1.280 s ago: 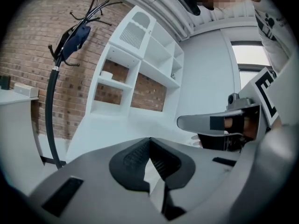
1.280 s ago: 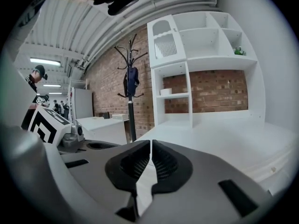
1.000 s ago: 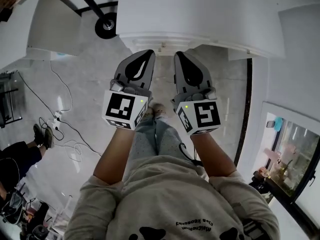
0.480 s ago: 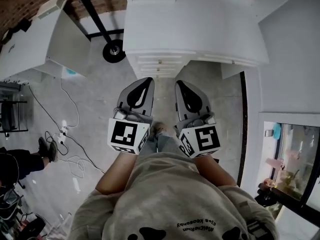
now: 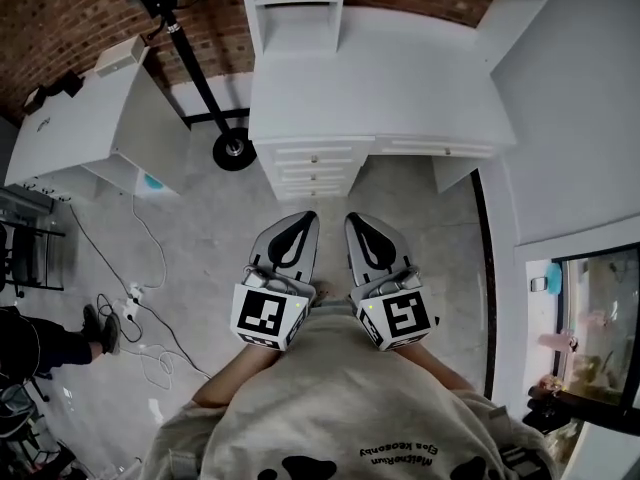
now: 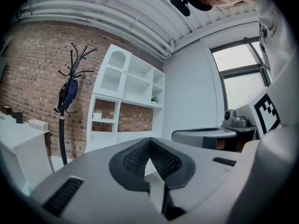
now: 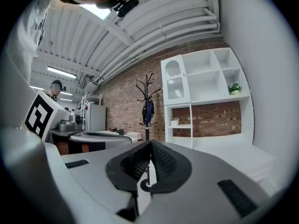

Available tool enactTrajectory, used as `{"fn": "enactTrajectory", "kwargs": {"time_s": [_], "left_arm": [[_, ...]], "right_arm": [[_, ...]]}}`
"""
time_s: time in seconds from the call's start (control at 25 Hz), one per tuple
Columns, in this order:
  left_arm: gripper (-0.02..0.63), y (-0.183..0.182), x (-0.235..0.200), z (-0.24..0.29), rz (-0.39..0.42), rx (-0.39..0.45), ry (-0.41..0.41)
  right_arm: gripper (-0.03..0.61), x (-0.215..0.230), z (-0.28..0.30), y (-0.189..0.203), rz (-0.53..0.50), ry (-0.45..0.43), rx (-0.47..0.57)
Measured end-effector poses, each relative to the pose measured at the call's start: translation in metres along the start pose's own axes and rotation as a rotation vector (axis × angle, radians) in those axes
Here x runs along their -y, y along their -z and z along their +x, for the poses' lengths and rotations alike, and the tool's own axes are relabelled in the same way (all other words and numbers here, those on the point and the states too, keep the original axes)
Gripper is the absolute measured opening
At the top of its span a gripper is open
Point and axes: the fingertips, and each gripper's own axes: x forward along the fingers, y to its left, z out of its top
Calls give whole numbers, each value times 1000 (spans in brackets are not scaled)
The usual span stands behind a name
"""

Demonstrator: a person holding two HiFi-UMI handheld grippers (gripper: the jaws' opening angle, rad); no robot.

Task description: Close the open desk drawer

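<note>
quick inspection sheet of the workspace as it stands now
surface: white desk, shelf unit at its back
job's things: drawers, fronts look flush, none seen sticking out
clutter: nothing seen on the desk
grippers: left gripper and right gripper, jaws shut, empty, short of the desk
cables: loose cables on the floor, left side
surroundings: coat stand, side table, brick wall, glass tank

the broad white desk worktop [image 5: 400, 88] carries a tall white open-shelf unit [image 5: 300, 8] at its back left. a second white worktop [image 5: 70, 118], off to the left, holds a pale oblong box [image 5: 120, 56] and a small dark object [image 5: 55, 88] near its far edge. on the grey polished floor [image 5: 200, 228] rest a round black stand base [image 5: 235, 149] and loose white cables [image 5: 130, 293].
</note>
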Motion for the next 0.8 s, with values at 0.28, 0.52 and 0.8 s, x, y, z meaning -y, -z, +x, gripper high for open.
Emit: {"fn": "enactTrajectory", "kwargs": {"time_s": [0.28, 0.52, 0.8], "left_arm": [[18, 0, 23, -16, -1, 11, 6], [18, -5, 30, -23, 21, 25, -2], [18, -9, 29, -25, 14, 53, -11]], "right_arm": [[32, -5, -23, -9, -11, -2, 36], [32, -11, -30, -20, -24, -17, 80], [32, -12, -29, -21, -43, -23, 85]]}}
